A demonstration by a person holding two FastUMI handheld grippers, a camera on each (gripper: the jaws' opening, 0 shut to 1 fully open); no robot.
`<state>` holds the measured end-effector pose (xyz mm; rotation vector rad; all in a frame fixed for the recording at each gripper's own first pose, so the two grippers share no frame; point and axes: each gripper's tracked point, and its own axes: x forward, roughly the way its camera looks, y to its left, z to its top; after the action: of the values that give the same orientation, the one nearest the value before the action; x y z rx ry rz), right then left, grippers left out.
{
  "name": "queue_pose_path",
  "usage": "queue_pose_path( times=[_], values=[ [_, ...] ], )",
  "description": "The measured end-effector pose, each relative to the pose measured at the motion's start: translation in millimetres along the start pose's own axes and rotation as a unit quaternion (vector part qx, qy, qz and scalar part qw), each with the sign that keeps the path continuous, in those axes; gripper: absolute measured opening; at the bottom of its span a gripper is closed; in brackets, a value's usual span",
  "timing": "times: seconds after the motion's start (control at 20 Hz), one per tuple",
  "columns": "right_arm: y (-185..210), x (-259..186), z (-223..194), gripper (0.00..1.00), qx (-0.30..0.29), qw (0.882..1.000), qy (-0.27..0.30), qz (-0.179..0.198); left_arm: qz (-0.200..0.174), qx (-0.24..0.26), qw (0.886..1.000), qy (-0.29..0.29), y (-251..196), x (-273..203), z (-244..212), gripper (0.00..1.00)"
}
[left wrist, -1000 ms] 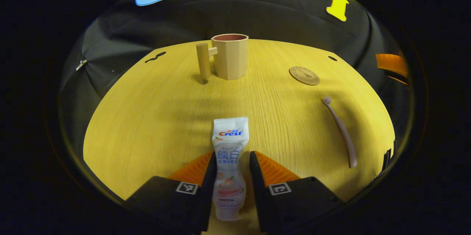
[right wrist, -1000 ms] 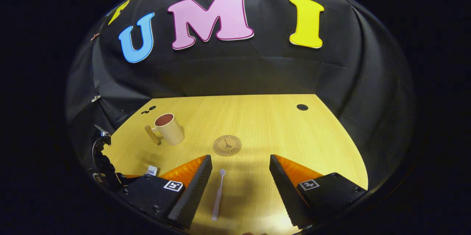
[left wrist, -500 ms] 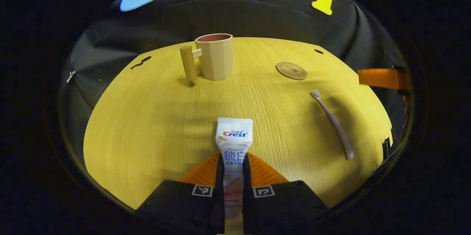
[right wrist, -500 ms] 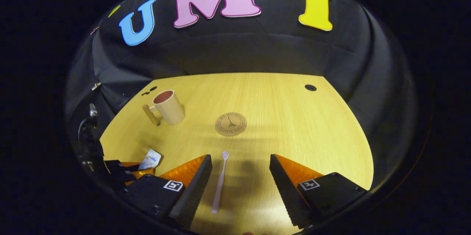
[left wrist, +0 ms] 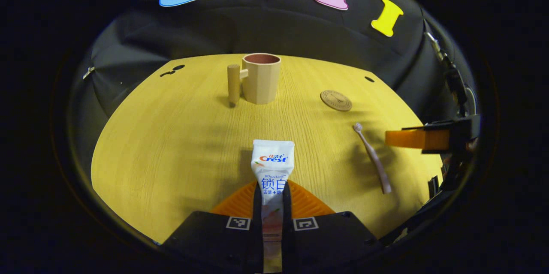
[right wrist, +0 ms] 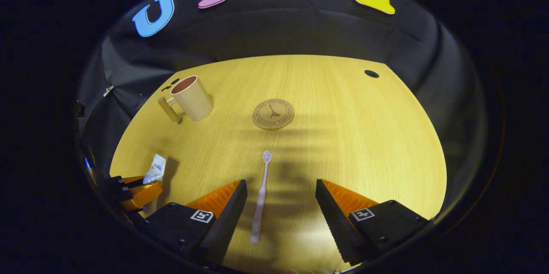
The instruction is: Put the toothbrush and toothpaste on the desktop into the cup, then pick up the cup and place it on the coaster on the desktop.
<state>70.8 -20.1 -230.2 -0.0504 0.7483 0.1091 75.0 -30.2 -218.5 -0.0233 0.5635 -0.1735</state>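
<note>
white toothpaste tube (left wrist: pixel 272 167) seemingly raised, pale toothbrush (right wrist: pixel 260 199) flat on desktop

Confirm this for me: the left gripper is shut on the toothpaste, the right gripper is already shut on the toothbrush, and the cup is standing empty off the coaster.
One point is wrong. The right gripper is open, not shut on the toothbrush: the right gripper view shows the brush lying on the desk between its spread fingers, apart from both. The rest holds: the left gripper is shut on the toothpaste, and the cup stands off the coaster.
</note>
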Motion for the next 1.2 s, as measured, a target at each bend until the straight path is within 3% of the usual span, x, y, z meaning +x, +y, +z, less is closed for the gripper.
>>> queue_pose_path(
  times=[0.3,0.75,0.8,0.85,0.9,0.95,1.0,1.05,1.1,1.2],
  values=[
    [15,20,-24,0.99,-0.003,0.999,0.049,-0.008,0.025,-0.043,0.999,-0.014,10,-25,0,0.22],
    [16,30,-46,0.97,-0.017,0.996,0.073,-0.045,0.035,-0.027,0.999,-0.027,26,-47,-3,0.22],
    [19,30,-46,0.90,-0.011,0.996,0.075,-0.048,0.034,-0.027,0.999,-0.028,27,-47,-4,0.22],
    [21,29,-47,0.67,-0.007,0.996,0.076,-0.051,0.032,-0.027,0.999,-0.028,27,-49,-5,0.22],
    [22,27,-47,0.67,-0.004,0.995,0.080,-0.054,0.030,-0.028,0.999,-0.029,28,-50,-6,0.22],
    [24,28,-48,0.52,-0.005,0.995,0.083,-0.052,0.027,-0.028,0.999,-0.030,27,-51,-6,0.22],
    [26,27,-48,0.46,-0.010,0.995,0.085,-0.050,0.026,-0.026,0.999,-0.031,27,-52,-7,0.22],
    [26,28,-48,0.31,-0.014,0.995,0.085,-0.050,0.025,-0.024,0.999,-0.030,28,-53,-8,0.22],
    [28,27,-48,0.27,-0.018,0.995,0.087,-0.048,0.024,-0.022,0.999,-0.029,28,-53,-10,0.27],
    [32,31,-48,0.25,-0.011,0.995,0.091,-0.035,0.023,-0.020,0.999,-0.030,29,-56,-10,0.22]
  ],
)
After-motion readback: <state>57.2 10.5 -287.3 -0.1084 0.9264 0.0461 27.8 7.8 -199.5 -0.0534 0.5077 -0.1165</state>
